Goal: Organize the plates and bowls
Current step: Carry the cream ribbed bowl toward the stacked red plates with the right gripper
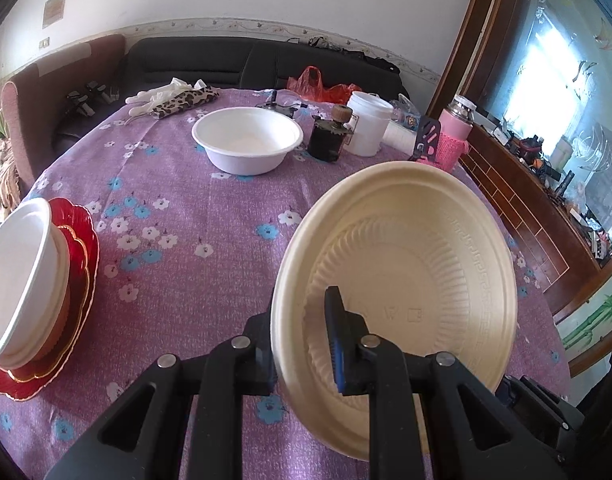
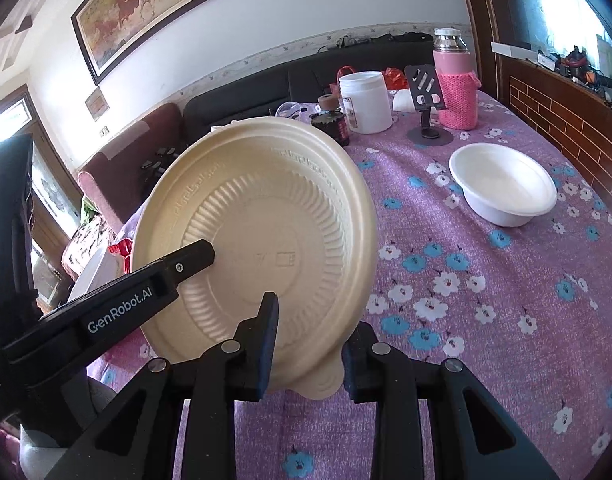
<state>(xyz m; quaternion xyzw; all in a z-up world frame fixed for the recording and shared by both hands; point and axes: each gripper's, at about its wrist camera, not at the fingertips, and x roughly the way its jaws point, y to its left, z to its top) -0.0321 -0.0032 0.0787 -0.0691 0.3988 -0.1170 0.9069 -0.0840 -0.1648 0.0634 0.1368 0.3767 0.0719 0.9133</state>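
A cream ribbed plastic bowl (image 1: 401, 248) is held tilted on edge above the purple flowered tablecloth (image 1: 178, 240). My left gripper (image 1: 302, 360) is shut on its rim, one finger inside, one outside. In the right wrist view the same bowl (image 2: 266, 220) shows its inside, with the left gripper's finger (image 2: 190, 260) on it. My right gripper (image 2: 306, 356) straddles the bowl's lower rim with a gap on the right side; it looks open. A white bowl (image 1: 248, 140) sits on the table, also in the right wrist view (image 2: 503, 184). At left, white bowls (image 1: 18, 276) stand stacked on red plates (image 1: 80, 248).
At the table's far side stand a white jar (image 1: 367, 122), a dark jar (image 1: 325, 138), a pink flask (image 1: 453, 132), a phone stand (image 2: 425, 92) and a red bag (image 1: 317, 84). Gloves and a leopard cloth (image 1: 178, 100) lie far left. A sofa lies beyond.
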